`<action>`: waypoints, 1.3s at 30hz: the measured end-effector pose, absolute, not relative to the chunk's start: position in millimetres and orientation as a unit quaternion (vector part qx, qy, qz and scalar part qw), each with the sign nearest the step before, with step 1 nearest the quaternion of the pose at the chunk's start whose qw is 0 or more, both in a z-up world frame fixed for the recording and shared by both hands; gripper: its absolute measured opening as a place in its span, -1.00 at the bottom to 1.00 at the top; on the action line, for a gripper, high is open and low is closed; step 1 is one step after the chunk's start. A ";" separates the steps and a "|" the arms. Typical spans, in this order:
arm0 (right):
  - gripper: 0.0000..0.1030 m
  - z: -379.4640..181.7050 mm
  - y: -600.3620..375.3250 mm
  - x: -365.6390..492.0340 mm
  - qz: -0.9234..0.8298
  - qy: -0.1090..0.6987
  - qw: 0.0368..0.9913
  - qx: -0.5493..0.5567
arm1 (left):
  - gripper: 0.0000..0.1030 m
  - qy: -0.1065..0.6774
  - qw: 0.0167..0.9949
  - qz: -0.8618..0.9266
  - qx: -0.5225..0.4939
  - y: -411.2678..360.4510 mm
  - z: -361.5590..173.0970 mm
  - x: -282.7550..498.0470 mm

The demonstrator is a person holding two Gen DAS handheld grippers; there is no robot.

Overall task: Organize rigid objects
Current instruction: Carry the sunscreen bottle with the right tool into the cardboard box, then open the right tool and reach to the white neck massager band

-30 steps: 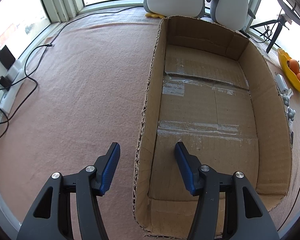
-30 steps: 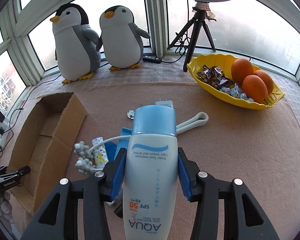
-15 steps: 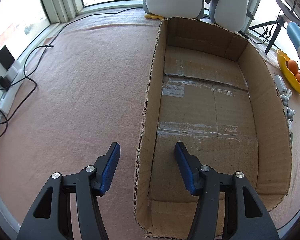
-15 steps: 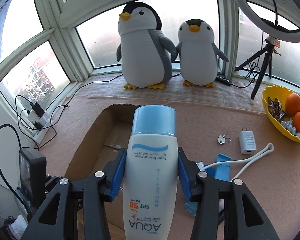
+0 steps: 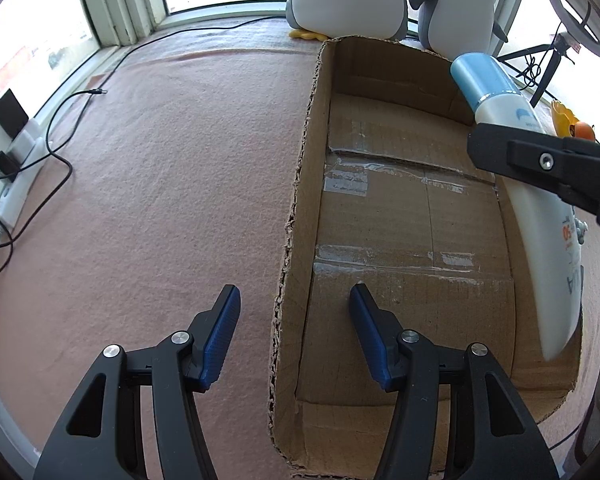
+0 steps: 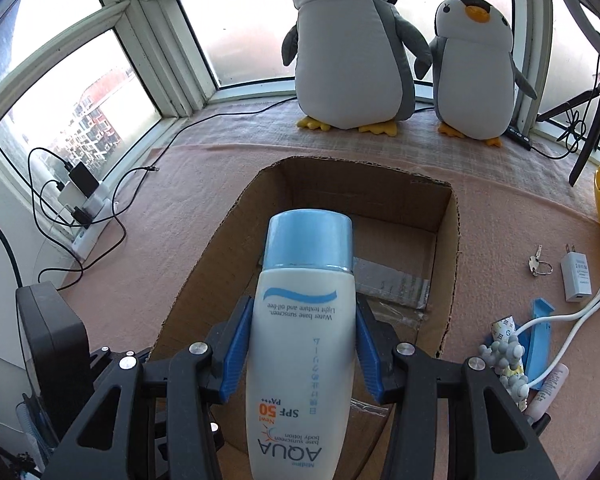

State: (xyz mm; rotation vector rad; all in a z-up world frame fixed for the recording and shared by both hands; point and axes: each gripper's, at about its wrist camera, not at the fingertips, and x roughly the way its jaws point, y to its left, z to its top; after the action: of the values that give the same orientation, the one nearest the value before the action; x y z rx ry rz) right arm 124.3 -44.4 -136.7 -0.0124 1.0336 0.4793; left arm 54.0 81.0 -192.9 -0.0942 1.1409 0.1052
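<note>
Sunscreen bottle [image 6: 304, 344] clamped at mid-body between the blue pads of the right gripper [image 6: 302, 344], jaws closed on its sides, cap pointing forward, held in the air above the cardboard box [image 6: 446, 240] and not yet touching its floor. Left gripper [image 5: 292, 336] parked at the near-left wall of the box, jaws spread wide and holding nothing, one finger outside the wall, the other over the box floor. Box floor bare in both views, only tape strips showing, so nothing sorted so far, judging by that. Beside the right wall of the box, on the pink surface [image 6: 520, 216]: keys [image 6: 538, 266], white charger plug [image 6: 577, 278], blue clip [image 6: 538, 336], white cable [image 6: 564, 324], a grey knobbly toy [image 6: 504, 354] and a small pink tube [image 6: 550, 386], all waiting outside. Beyond the far wall of the box, two plush penguins [image 6: 352, 44] by the window. Probably the first item of several: lowering and release left for the bottle, then the rest. Against the view half a second back: bottle now further over the box opening, and showing large in the left wrist view above the right wall of the box, where only its cap showed at the frame edge; left gripper unmoved.
</note>
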 end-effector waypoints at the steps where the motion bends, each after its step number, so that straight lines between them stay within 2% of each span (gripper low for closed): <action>1: -0.14 -138.8 -43.5 125.0 0.226 0.492 0.841 -0.007 | 0.10 0.540 0.839 0.050 -0.045 81.2 -192.9 54.1; 10: -0.13 -146.0 -40.3 127.7 0.221 0.497 0.839 -0.024 | 0.10 0.540 0.839 0.050 -0.045 81.3 -193.2 53.9; 11: -0.10 -145.8 -39.8 127.8 0.221 0.495 0.840 -0.025 | 0.10 0.540 0.839 0.050 -0.045 81.2 -193.3 53.7; 13: 0.12 -144.8 -39.2 128.0 0.223 0.494 0.840 -0.027 | 0.10 0.540 0.839 0.050 -0.045 81.2 -193.2 53.9; 16: 0.17 -141.7 -39.4 126.5 0.223 0.488 0.844 -0.028 | 0.10 0.539 0.839 0.050 -0.044 82.0 -193.1 53.7; 31: 0.18 -129.7 -49.4 121.5 0.233 0.480 0.846 -0.005 | 0.10 0.538 0.840 0.051 -0.039 79.7 -192.2 52.6; 39: 0.18 -106.3 -89.8 111.5 0.238 0.454 0.858 0.042 | 0.10 0.539 0.840 0.053 -0.035 77.5 -191.4 53.4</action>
State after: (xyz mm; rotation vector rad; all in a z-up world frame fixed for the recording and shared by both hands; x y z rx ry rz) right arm 111.5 -89.8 -106.3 0.0875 0.9533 0.5010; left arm 53.4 77.5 -191.4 -0.0741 1.1384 0.1123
